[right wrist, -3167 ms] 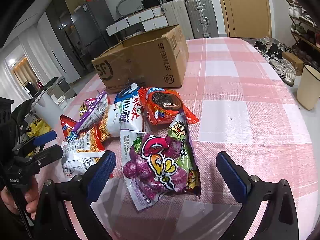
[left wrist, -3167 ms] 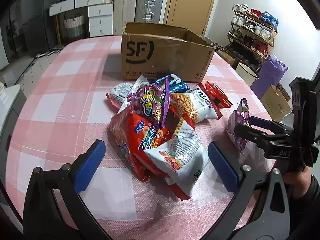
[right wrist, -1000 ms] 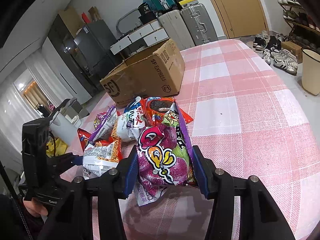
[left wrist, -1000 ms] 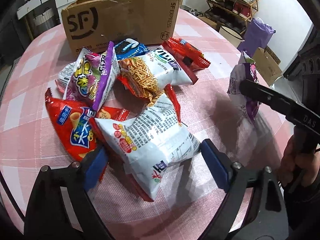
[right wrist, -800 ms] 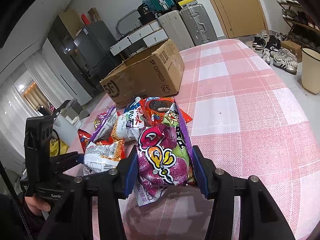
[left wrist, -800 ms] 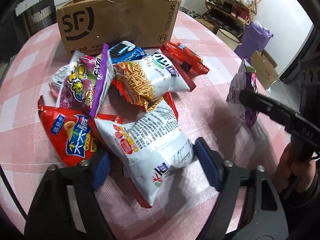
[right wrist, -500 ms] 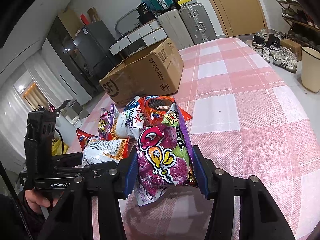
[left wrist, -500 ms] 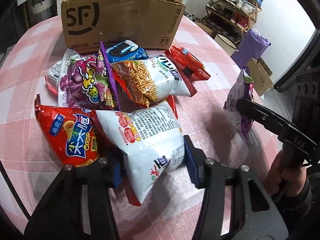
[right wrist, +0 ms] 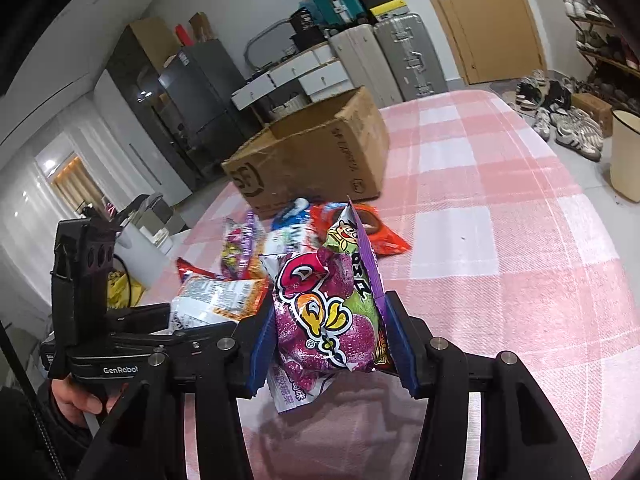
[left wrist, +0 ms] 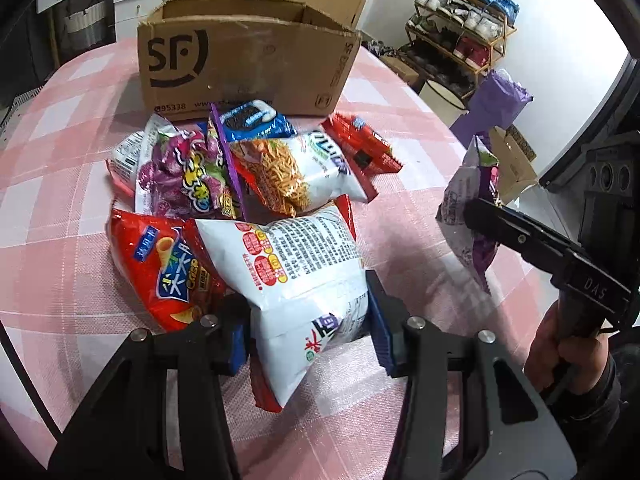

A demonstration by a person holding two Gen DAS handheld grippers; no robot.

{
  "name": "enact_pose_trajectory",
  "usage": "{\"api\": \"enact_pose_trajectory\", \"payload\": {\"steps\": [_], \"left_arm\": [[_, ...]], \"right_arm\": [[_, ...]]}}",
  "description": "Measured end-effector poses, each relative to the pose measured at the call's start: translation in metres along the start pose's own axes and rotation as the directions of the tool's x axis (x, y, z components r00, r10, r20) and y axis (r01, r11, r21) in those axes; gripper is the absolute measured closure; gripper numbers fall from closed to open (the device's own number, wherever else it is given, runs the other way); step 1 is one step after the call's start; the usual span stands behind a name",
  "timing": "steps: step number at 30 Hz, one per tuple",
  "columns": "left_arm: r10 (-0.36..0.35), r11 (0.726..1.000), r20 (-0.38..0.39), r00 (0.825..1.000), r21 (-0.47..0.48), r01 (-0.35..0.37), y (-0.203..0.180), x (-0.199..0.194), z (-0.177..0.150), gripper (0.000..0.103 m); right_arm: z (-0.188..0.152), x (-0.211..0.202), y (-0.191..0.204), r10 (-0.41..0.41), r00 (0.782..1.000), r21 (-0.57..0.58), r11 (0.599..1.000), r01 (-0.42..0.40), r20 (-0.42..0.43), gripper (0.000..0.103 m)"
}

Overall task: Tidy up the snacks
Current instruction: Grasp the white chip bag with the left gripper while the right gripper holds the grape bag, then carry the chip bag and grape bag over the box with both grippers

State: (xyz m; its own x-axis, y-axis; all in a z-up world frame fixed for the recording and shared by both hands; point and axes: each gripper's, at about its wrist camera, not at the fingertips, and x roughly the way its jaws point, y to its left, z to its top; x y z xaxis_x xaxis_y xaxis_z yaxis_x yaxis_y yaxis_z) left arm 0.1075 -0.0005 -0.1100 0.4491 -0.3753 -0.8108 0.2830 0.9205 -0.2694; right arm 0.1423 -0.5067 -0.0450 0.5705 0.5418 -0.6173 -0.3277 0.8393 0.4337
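Jaws of the left gripper [left wrist: 306, 328] have just been closing, and its blue pads now pinch the white snack bag [left wrist: 298, 272], which sat loose between them a second ago at the pile's near edge, well short of the cardboard box [left wrist: 244, 56]. The right gripper [right wrist: 330, 340] stays clamped on the purple candy bag [right wrist: 328, 320]. Both crinkly, puffed foil packs seem ready for the box, across the checked cloth.

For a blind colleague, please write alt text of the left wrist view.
The left gripper is shut on a white printed snack bag at the near edge of a snack pile, before a brown cardboard box on a pink checked tablecloth. At right, the right gripper holds a purple candy bag.
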Motion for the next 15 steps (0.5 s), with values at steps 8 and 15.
{"api": "enact_pose_trajectory", "payload": {"steps": [8,15], "left_arm": [[0.010,1.000,0.057,0.998,0.015,-0.011,-0.004,-0.031,0.006,0.057],[0.029,0.998,0.111,0.993,0.055,-0.036,-0.010,-0.058,0.014,0.057]], "right_arm": [[0.013,-0.003,0.023,0.030,0.999,-0.039,0.999,-0.030,0.013,0.052],[0.028,-0.005,0.038,0.054,0.998,-0.067,0.996,-0.052,0.020,0.052]]}}
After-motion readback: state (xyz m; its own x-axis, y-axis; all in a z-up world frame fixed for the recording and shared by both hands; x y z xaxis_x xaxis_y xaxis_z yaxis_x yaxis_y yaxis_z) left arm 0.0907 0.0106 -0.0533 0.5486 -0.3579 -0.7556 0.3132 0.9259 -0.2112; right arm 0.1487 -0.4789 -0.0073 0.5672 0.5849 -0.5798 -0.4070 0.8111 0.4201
